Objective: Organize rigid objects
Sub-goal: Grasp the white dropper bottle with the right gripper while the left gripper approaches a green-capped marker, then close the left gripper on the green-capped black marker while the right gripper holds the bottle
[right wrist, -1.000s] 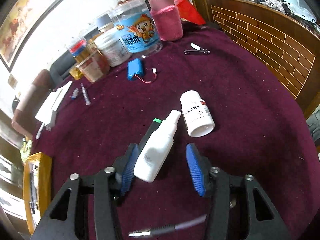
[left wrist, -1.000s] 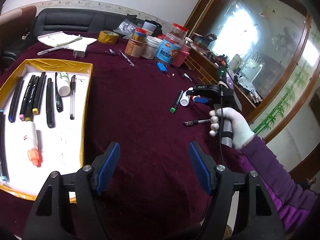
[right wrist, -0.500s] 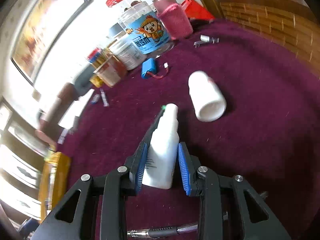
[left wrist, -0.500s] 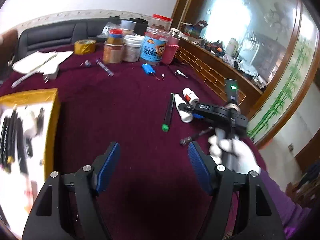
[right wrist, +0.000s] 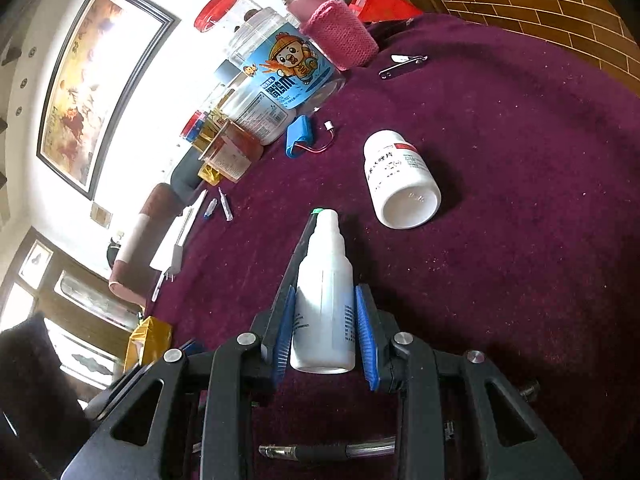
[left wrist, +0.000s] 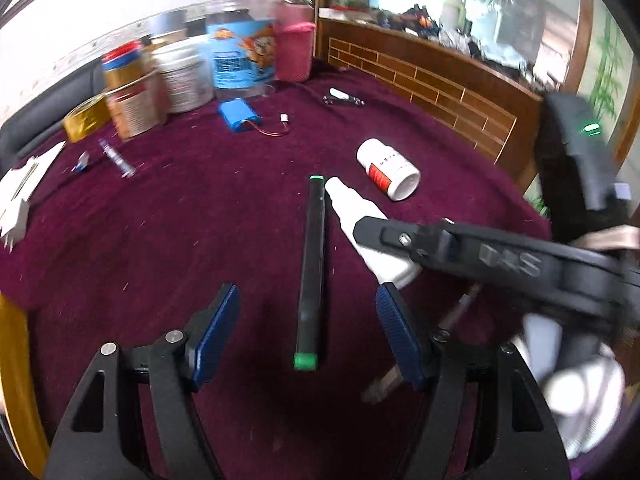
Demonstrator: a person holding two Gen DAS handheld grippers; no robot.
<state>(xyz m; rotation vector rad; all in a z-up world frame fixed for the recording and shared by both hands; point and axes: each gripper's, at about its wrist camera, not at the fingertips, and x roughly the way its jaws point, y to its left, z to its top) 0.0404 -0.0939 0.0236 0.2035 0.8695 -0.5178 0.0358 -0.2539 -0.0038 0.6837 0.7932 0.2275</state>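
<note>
White dropper bottle (right wrist: 323, 300) pinched by right gripper (right wrist: 324, 328); left gripper (left wrist: 308, 328) spread around black marker (left wrist: 311, 268)

A white dropper bottle (right wrist: 324, 296) with a narrow tapered cap lies on its side on the maroon tablecloth (right wrist: 520, 240), its cap pointing toward the far edge of the table where the jars stand; fine print runs along its side. Touching it on one flank lies a long black marker (left wrist: 310, 272) with a green tip at each end, roughly parallel to the bottle. Near both, toward the table's brick-patterned side, a squat white pill bottle (right wrist: 400, 178) lies on its side, its flat base turned toward the near edge, with a white label bearing a red band and dark lettering.
</note>
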